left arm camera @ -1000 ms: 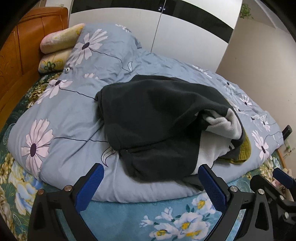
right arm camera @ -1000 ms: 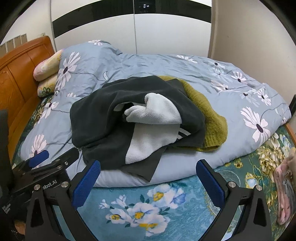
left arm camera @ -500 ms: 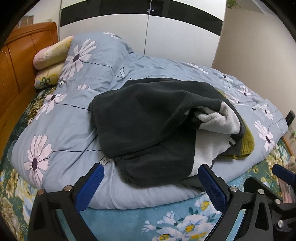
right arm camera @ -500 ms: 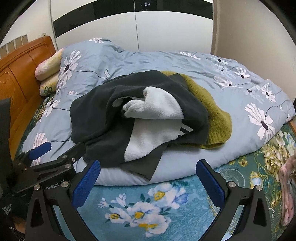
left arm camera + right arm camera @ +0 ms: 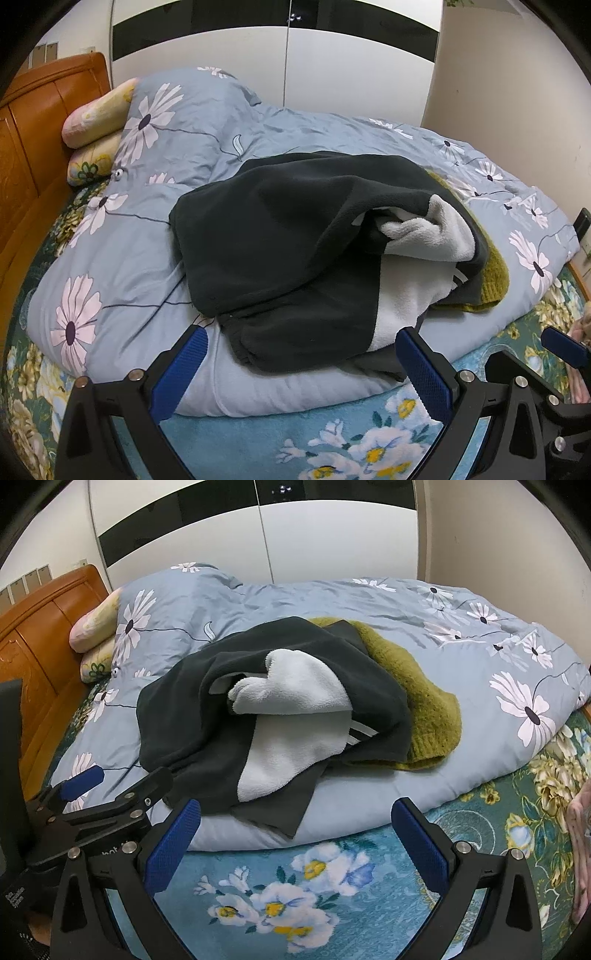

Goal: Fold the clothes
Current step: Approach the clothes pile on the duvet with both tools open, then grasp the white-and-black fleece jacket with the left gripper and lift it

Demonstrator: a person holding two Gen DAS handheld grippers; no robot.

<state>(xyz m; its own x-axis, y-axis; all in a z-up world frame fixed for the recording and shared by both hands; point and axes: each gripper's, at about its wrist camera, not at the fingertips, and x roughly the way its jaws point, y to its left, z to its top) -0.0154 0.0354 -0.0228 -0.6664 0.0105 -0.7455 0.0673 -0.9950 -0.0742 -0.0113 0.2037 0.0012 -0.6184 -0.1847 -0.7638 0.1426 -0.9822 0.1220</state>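
Both grippers sit wide open with nothing between the pads. Left gripper hangs at the near edge of the bed, blue pads either side of the dark fleece's lower hem as I see it from the left wrist; can't tell whether the tips touch cloth. Right gripper is just right of it, over the teal floral sheet, short of the pile. From the right wrist I see the left gripper's fingers low-left, pointing at the fleece's near-left corner.

Fleece lies crumpled on the blue flowered duvet, straight ahead of both tools, its white lining turned out toward the right. Olive knit sits under it, sticking out on the far-right side. Two pillows against the wooden headboard, far left.
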